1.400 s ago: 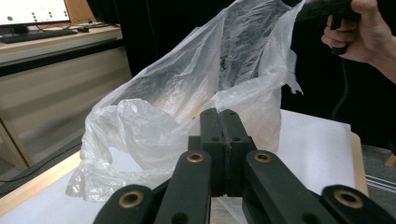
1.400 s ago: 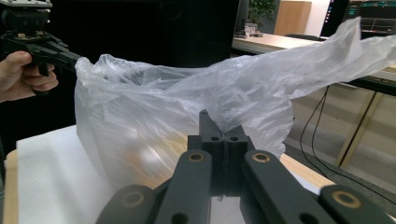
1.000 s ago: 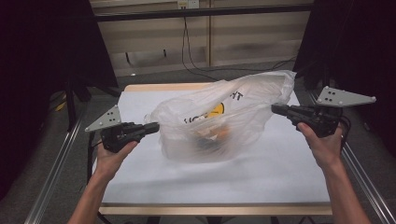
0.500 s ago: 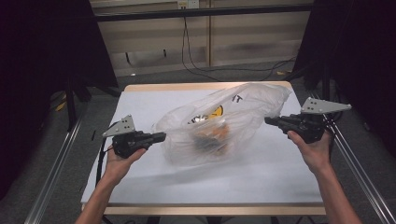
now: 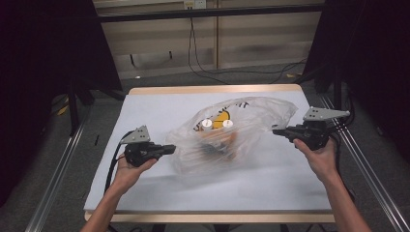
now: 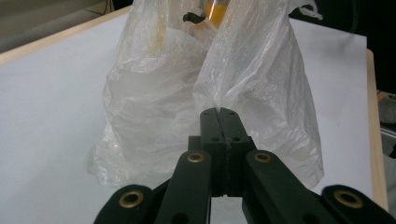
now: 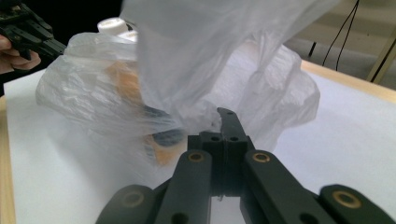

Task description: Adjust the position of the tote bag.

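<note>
From the high view we see a thin, crinkled, translucent plastic bag (image 5: 232, 137) slumped on the white-covered table (image 5: 159, 108), stretched between our two claws. The left gripper (image 5: 169, 149) pinches the bag's near-left edge, its jaws clenched on the film; the right gripper (image 5: 276, 131) clamps the bag's far-right edge the same way. Inside the bag, between the claws, lie orange items too blurred to name and two white round caps (image 5: 216, 123), beside a yellow print on the film. Compared with the earlier frames, both claws have come down and the bag has sunk from a raised, taut shape to a flatter heap on the table.

In the left gripper view, the jaws of the left gripper (image 6: 218, 111) are pressed together on a fold of the plastic bag (image 6: 252, 70), which rises wrinkled and glossy straight ahead of the tips.

In the right gripper view, the jaws of the right gripper (image 7: 224, 122) close on the plastic bag (image 7: 201, 56), whose film billows above and ahead; a white cap (image 7: 111, 24) shows up left, and the left gripper (image 7: 25, 30) farther off.
</note>
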Action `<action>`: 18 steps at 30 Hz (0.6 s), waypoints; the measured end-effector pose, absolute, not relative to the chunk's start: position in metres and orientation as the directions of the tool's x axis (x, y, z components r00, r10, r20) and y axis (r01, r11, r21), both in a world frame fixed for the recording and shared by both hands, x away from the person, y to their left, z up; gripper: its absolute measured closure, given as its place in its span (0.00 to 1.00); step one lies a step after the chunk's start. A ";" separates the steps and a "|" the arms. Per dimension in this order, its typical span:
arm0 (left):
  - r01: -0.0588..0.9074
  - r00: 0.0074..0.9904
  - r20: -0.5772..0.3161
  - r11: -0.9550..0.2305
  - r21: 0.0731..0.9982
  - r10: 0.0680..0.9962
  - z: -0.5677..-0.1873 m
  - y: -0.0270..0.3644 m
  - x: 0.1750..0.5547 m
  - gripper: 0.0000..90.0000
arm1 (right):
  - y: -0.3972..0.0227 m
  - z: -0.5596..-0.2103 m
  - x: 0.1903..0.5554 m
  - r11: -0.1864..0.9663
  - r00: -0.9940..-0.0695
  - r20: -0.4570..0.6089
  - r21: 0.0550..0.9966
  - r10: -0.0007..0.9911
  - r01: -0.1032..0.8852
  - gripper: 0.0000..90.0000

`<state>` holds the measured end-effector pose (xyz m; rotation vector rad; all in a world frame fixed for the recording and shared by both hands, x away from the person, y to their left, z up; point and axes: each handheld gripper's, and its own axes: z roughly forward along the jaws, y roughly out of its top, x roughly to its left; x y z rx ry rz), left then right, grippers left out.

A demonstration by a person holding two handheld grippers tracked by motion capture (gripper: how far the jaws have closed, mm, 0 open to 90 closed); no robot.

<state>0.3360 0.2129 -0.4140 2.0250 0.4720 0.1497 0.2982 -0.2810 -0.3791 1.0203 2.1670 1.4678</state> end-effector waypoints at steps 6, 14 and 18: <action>0.282 0.913 -0.100 -0.436 0.855 0.394 -0.421 0.213 0.338 1.00 | -0.283 -0.393 0.304 0.231 -0.682 0.138 0.878 0.718 0.420 1.00; 0.311 0.908 -0.125 -0.447 0.839 0.399 -0.436 0.212 0.340 1.00 | -0.285 -0.412 0.309 0.249 -0.675 0.164 0.846 0.719 0.471 1.00; 0.332 0.907 -0.137 -0.474 0.816 0.399 -0.447 0.209 0.340 1.00 | -0.283 -0.423 0.312 0.260 -0.680 0.187 0.826 0.709 0.499 1.00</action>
